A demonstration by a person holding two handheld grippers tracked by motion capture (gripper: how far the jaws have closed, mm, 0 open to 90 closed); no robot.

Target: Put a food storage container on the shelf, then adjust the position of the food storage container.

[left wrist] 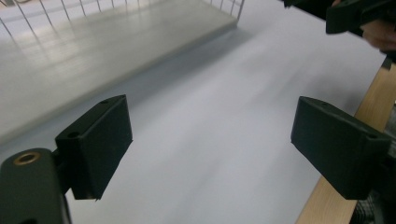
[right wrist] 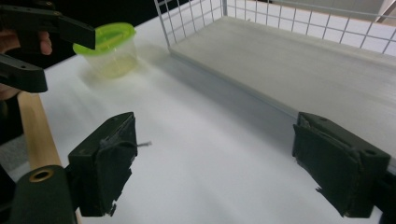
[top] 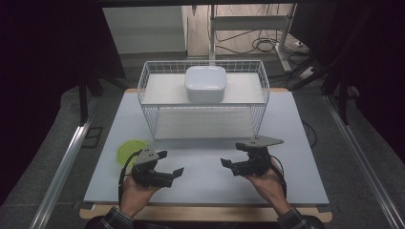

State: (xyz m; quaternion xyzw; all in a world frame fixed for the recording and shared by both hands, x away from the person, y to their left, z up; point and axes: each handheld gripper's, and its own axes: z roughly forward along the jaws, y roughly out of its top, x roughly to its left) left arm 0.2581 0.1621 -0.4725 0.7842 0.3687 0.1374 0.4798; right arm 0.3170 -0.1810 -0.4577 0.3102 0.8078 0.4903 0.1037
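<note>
Two grippers hover low over the near part of the white table (top: 205,157), one in each of the person's hands, and neither has hold of anything; the left gripper (top: 173,162) sits at the near left with its jaws spread wide, bare tabletop showing between them in the left gripper view (left wrist: 210,154); the right gripper (top: 230,157) sits at the near right, jaws likewise wide apart over bare table in the right gripper view (right wrist: 215,168); the two point inward toward each other, well apart. Just to the left of the left gripper, near the table's left edge, stands a small clear tub with a green lid (top: 130,149), upright (right wrist: 108,49) and touched by neither gripper. Farther off, across the middle of the table, is a white wire rack (top: 203,102) with two shelves; a white lidded box (top: 206,83) rests on its upper shelf, and its lower shelf lies bare.
</note>
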